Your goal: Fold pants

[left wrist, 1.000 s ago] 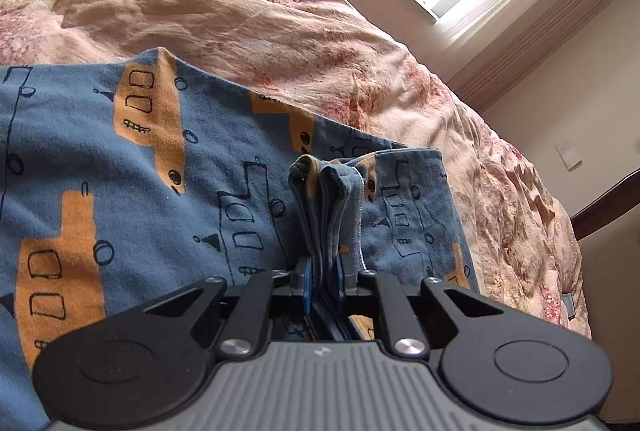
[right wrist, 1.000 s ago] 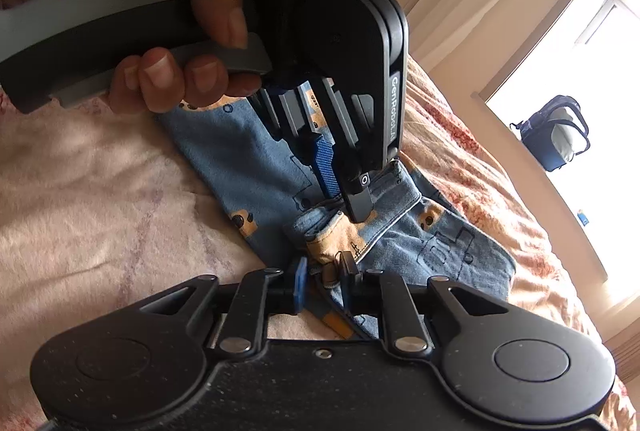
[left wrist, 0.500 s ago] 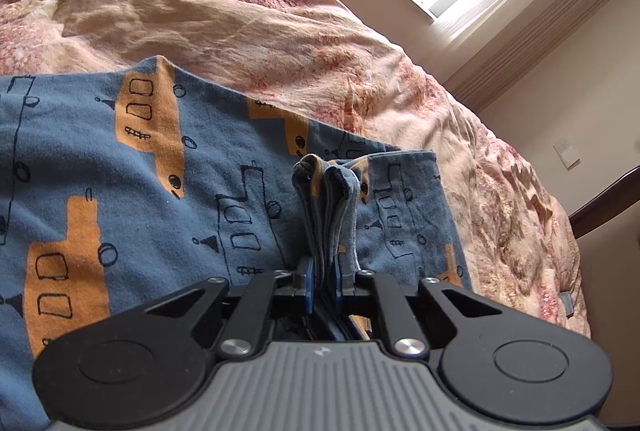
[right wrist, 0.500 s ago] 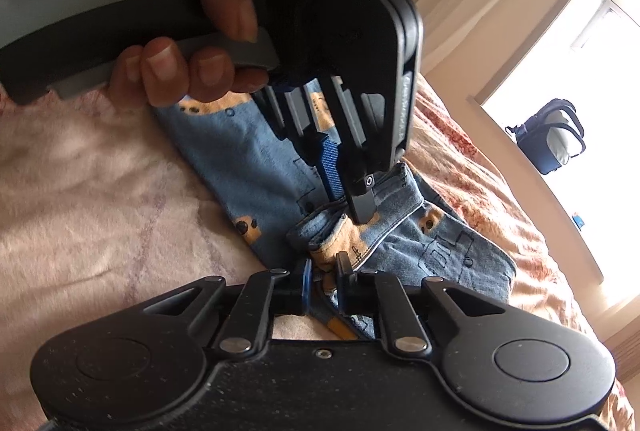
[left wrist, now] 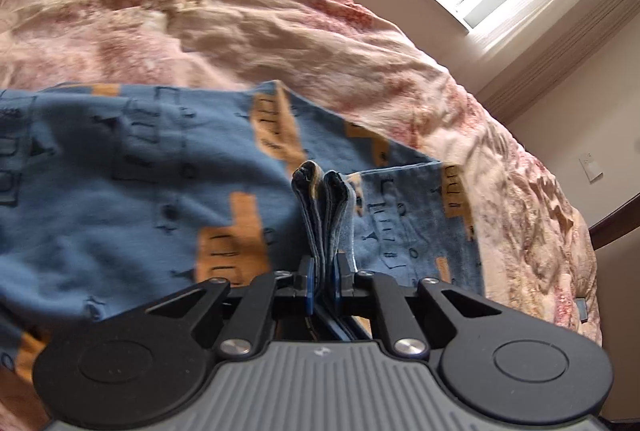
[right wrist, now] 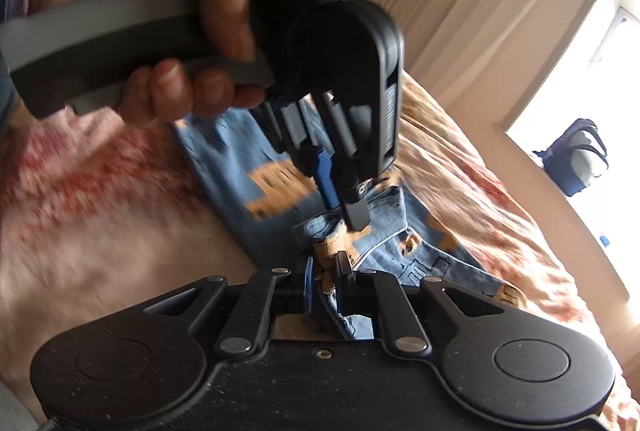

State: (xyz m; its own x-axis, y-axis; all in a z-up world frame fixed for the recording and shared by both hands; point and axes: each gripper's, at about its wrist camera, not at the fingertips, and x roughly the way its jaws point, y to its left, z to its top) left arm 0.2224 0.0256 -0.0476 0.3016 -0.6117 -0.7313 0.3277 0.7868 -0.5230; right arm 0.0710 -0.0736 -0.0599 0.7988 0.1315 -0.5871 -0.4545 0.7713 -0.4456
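pants pinched by both grippers

pants (left wrist: pixel 132 191), blue with orange boat prints, lie on the floral bedspread (left wrist: pixel 280 31). left gripper (left wrist: pixel 323 277) clamps a bunched fold; right gripper (right wrist: pixel 322 277) nips the hem just beside it. lettering on the left gripper's casing is too blurred to read.

The pants (left wrist: pixel 132 175) are a dusty blue with orange blocks and thin black line doodles all over. The bedspread (left wrist: pixel 248 27) under them is pinkish-cream with reddish floral blotches. Both grippers are black, the left gripper (left wrist: pixel 323 277) with a ribbed grey body, and both have bright blue finger pads (right wrist: pixel 325 175). Curtains (right wrist: pixel 472 3) are cream.
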